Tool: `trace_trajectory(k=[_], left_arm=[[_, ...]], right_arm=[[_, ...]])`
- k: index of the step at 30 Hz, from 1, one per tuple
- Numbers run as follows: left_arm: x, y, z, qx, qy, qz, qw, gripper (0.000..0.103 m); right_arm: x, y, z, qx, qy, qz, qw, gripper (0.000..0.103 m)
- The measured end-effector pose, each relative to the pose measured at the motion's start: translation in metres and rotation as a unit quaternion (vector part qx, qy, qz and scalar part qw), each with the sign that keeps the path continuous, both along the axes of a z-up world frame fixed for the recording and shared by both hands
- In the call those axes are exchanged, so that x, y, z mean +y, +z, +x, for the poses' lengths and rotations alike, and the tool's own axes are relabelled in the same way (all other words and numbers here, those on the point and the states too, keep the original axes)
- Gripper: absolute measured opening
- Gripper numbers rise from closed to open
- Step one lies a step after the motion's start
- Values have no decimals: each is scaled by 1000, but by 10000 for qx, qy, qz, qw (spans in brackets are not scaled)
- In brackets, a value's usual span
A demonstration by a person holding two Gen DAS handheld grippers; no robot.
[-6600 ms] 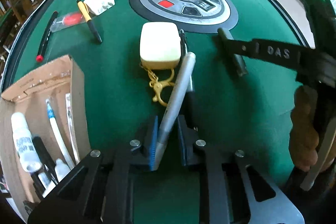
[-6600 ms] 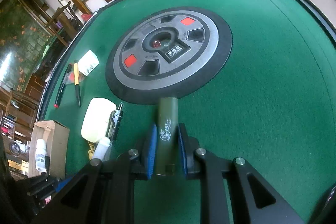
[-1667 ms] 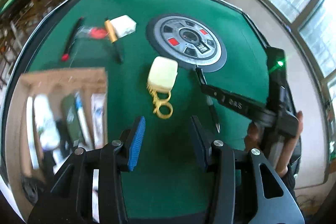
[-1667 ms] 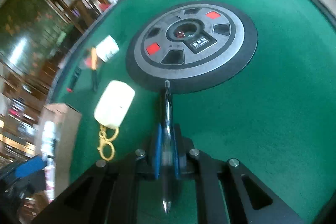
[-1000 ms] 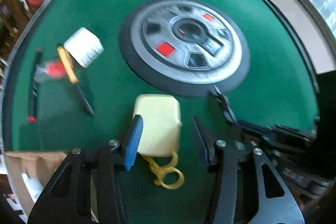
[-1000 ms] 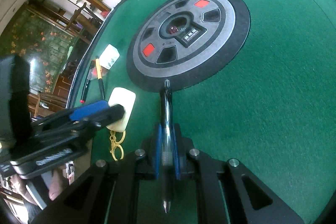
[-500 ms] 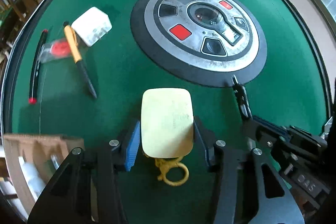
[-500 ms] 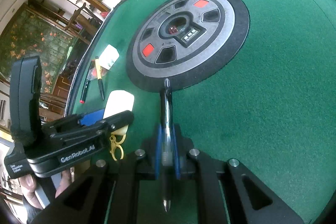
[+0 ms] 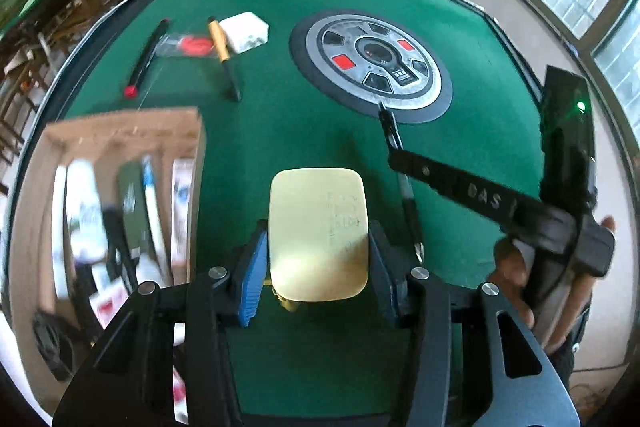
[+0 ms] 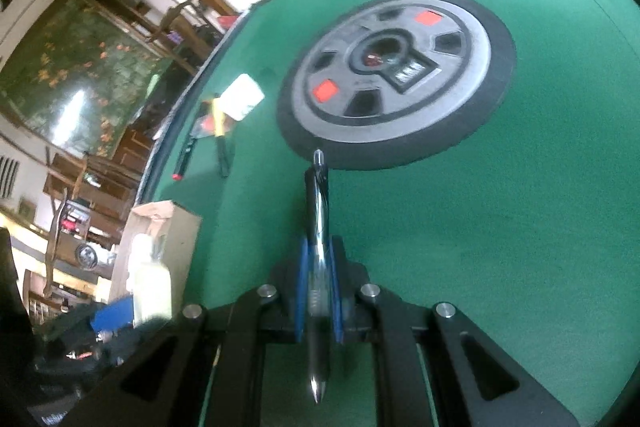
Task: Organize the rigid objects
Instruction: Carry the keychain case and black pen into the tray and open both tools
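My left gripper [image 9: 318, 259] is shut on a cream rounded case [image 9: 318, 233] with a gold keyring and holds it above the green table, just right of the cardboard box [image 9: 116, 131]. The box holds several pens and tubes. My right gripper [image 10: 318, 283] is shut on a black and silver pen [image 10: 318, 239] held lengthwise above the felt; it also shows in the left wrist view [image 9: 408, 163], right of the case. The box also shows at the left of the right wrist view [image 10: 160, 231].
A round grey control panel [image 9: 370, 61] sits in the table's middle. At the far left lie a yellow and black pen [image 9: 224, 59], a black pen with red tip [image 9: 144, 59], a red item in a clear bag [image 9: 188, 45] and a white block [image 9: 244, 31].
My left gripper closed on the cream case and lifted it back toward the box. My right gripper still holds the pen and has tilted and risen a little.
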State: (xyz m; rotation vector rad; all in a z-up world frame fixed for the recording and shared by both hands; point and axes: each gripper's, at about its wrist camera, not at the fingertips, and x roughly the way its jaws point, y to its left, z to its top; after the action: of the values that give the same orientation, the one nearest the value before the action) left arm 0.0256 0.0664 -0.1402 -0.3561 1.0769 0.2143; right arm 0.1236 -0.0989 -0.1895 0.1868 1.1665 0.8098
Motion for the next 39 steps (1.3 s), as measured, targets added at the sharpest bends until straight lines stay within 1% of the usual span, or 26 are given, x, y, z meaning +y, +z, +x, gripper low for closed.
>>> trace_trajectory(k=[3, 5, 7, 12, 16, 17, 20, 25, 29, 32, 37, 39], left_arm=[[-2, 0, -20, -94, 150, 161, 9997, 46], [-3, 1, -30, -143, 246, 293, 9992, 47], [-4, 2, -43, -186, 289, 347, 9988, 46], [2, 15, -75, -288, 504, 583, 9966, 47], [11, 28, -103, -455, 688, 763, 9937, 47], [15, 30, -110, -485, 732, 744, 9934, 47], [28, 37, -130, -598, 855, 499, 9933, 47], [60, 53, -162, -782, 1170, 216, 9898, 46], [79, 54, -176, -766, 1383, 217, 9872, 47], [87, 44, -178, -684, 1404, 92, 9877, 47], [95, 19, -177, -410, 1380, -167, 9894, 47], [96, 11, -178, -298, 1389, -124, 9898, 47]], right_arm=[[4, 0, -4, -112, 162, 46, 9998, 9], [7, -2, -6, -105, 277, 75, 9995, 9], [7, -1, -11, -103, 332, 156, 9993, 9], [5, 14, -45, -286, 358, 258, 9986, 9], [17, 29, -76, -249, 561, 383, 9974, 9], [20, 32, -81, -259, 619, 418, 9969, 9], [36, 45, -97, -289, 847, 547, 9945, 9], [64, 64, -117, -248, 1246, 812, 9886, 9], [85, 63, -132, -125, 1350, 941, 9863, 9], [103, 54, -138, -10, 1434, 880, 9857, 9], [120, 36, -147, 29, 1508, 547, 9870, 9], [127, 30, -147, 132, 1520, 484, 9871, 9]])
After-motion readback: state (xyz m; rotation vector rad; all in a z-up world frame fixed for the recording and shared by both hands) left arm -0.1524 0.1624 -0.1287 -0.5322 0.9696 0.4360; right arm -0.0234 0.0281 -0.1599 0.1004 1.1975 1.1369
